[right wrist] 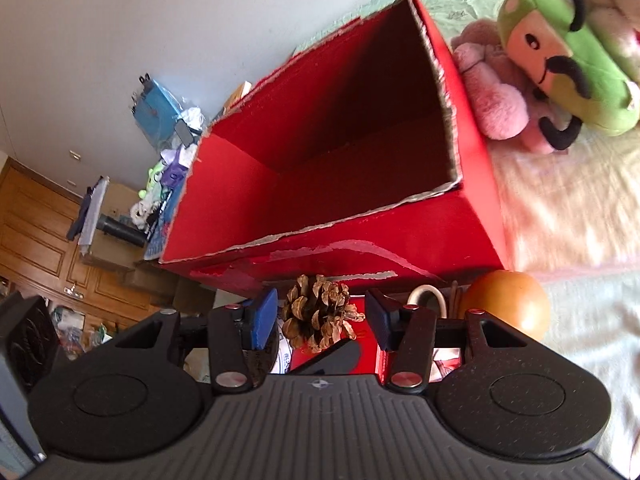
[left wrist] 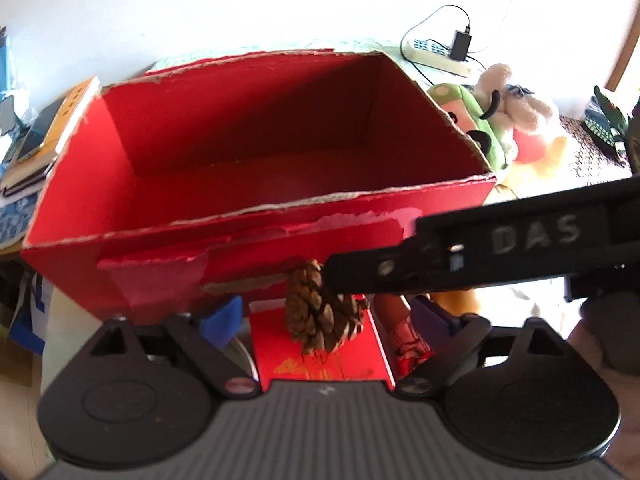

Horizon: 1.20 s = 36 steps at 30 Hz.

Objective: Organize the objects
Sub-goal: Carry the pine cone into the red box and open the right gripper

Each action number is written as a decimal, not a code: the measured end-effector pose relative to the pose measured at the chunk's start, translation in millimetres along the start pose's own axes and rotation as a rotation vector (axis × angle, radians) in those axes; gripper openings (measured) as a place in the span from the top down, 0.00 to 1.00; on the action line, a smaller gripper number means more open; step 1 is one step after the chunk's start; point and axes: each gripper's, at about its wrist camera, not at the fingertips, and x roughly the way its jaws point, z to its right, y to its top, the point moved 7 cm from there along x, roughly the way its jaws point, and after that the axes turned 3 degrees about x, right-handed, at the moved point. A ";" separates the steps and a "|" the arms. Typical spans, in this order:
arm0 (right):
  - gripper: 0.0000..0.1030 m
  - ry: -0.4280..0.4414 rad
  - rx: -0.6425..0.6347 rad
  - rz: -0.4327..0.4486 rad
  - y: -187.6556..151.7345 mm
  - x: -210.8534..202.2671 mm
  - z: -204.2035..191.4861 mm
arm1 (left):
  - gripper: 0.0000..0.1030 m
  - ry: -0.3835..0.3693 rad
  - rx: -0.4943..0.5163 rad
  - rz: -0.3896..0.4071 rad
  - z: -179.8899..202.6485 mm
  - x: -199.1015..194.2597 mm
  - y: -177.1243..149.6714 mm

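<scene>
Both tongs [left wrist: 326,314] [right wrist: 322,318] gape around one pinecone [right wrist: 318,312] (untouched) beside the red box [right wrist: 320,160].

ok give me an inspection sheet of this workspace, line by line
Surface: pale bedding under the box.
Job's things: red cardboard box, open and empty; pine cone outside its front wall; orange ball beside it.
Clutter: green plush, pink plush, books and a phone.
Grippers: left claw open, pine cone between its pads; right claw open around the same cone.
Cables: power strip with a plugged charger.
Surroundings: white wall, wooden cabinets.
</scene>
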 end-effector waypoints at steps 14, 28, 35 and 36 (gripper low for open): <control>0.57 0.006 0.044 -0.008 2.5 -0.9 0.8 | 0.53 -0.131 -0.027 -0.044 -5.6 9.7 -4.6; 0.57 0.003 -0.181 0.175 57.0 -54.5 -67.2 | 0.53 -0.219 0.028 0.148 -5.6 -61.4 70.7; 0.56 -0.229 -0.316 0.050 96.3 -15.9 -57.0 | 0.53 -0.320 -0.101 0.040 -10.8 8.8 90.9; 0.56 -0.265 -0.328 0.008 99.5 -7.7 -53.2 | 0.53 -0.338 -0.122 0.015 -8.4 19.4 86.7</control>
